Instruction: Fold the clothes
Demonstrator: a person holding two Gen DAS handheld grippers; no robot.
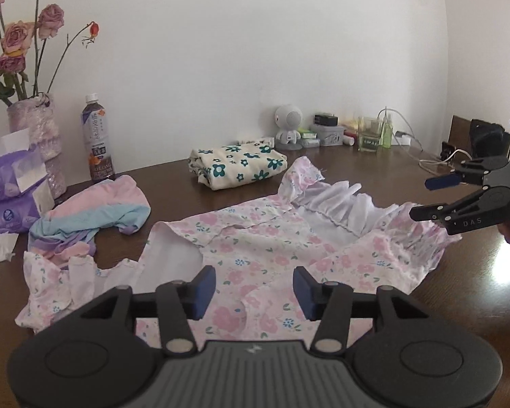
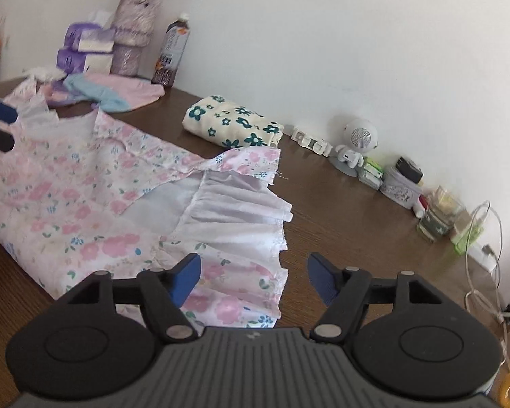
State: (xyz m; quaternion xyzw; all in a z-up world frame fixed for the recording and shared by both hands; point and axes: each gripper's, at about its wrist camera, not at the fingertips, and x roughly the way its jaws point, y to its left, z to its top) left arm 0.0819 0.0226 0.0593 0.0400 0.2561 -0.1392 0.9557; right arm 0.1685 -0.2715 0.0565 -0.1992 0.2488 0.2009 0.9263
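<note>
Pink floral dress (image 1: 255,248) is lying spread across the brown table (image 1: 374,176), its white lining (image 1: 336,204) showing at the ruffled end and its hem partly turned over. Beyond it, a folded cream cloth with teal flowers (image 1: 238,166) is sitting near the wall, and a pink, blue and purple garment (image 1: 95,214) is lying bunched just beside the dress. A vase of roses (image 1: 40,136), tissue packs (image 1: 6,197) and a drink bottle (image 1: 97,142) are standing at the table's far left. The left gripper (image 1: 254,294) is hovering over the dress with its fingers released and nothing pinched between them. The right gripper (image 2: 253,280) is hanging over the ruffled edge, fingers likewise spread apart and empty.
</note>
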